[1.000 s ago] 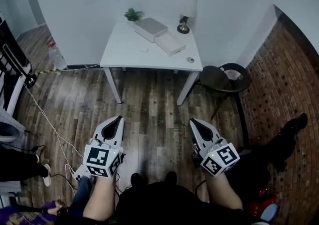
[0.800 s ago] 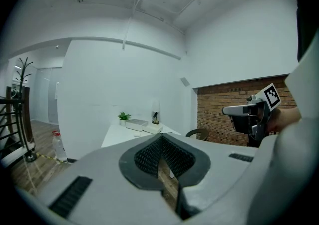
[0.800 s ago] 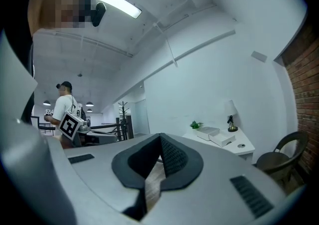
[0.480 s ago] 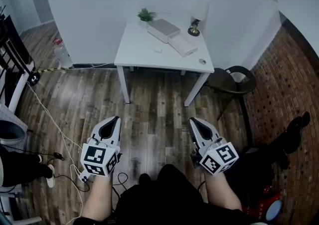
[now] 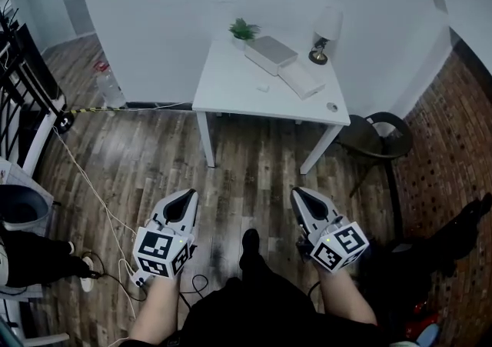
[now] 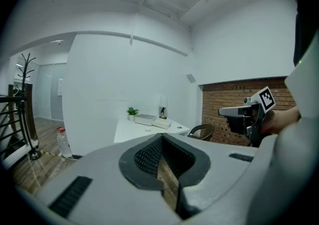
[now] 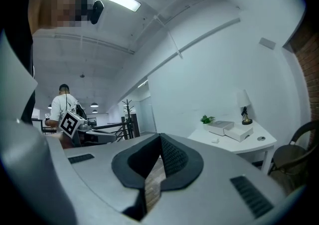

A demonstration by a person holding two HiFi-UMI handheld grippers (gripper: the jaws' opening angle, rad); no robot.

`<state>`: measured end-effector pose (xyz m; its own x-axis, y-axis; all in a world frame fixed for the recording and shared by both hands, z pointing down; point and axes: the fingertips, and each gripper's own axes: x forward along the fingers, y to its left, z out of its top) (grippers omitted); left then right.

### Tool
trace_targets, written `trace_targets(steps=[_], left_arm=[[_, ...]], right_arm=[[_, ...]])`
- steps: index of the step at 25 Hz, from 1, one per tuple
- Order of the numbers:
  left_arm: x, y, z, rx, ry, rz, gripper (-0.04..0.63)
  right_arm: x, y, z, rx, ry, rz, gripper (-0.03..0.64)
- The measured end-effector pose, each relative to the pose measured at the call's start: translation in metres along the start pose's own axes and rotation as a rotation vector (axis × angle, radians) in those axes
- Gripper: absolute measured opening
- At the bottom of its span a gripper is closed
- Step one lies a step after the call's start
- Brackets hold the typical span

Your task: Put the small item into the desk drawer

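Head view: left gripper (image 5: 183, 198) and right gripper (image 5: 301, 198) are held shut, empty; counter (image 5: 231, 88) well ahead, to be approached squarely first.

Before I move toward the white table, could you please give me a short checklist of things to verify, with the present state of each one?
1. The left claw is shut and holds nothing: ok.
2. The right claw is shut and holds nothing: ok.
3. The small white item is in sight on the white square table: ok.
4. The claws are within reach of the table: not ok. Both hang over the wooden floor, well short of it.
5. The drawer of the white box on the table is open: cannot tell from this far.
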<state>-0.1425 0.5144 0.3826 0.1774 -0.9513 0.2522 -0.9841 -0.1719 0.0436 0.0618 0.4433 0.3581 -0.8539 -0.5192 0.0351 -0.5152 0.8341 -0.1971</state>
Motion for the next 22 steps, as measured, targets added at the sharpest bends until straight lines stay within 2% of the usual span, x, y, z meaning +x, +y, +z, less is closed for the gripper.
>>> trace_targets(steps=[5, 13, 22], left_arm=[[0.052, 0.030, -0.001, -0.027, 0.025, 0.018, 0.009], [0.155, 0.049, 0.020, -0.013, 0.069, -0.027, 0.009], [0.212, 0.074, 0.043, 0.019, 0.114, -0.007, 0.009]], right_arm=[[0.049, -0.029, -0.007, 0.005, 0.031, 0.046, 0.003], [0.123, -0.105, 0.002, 0.037, 0.062, 0.064, 0.003], [0.178, -0.159, 0.014, 0.073, 0.045, 0.088, 0.003]])
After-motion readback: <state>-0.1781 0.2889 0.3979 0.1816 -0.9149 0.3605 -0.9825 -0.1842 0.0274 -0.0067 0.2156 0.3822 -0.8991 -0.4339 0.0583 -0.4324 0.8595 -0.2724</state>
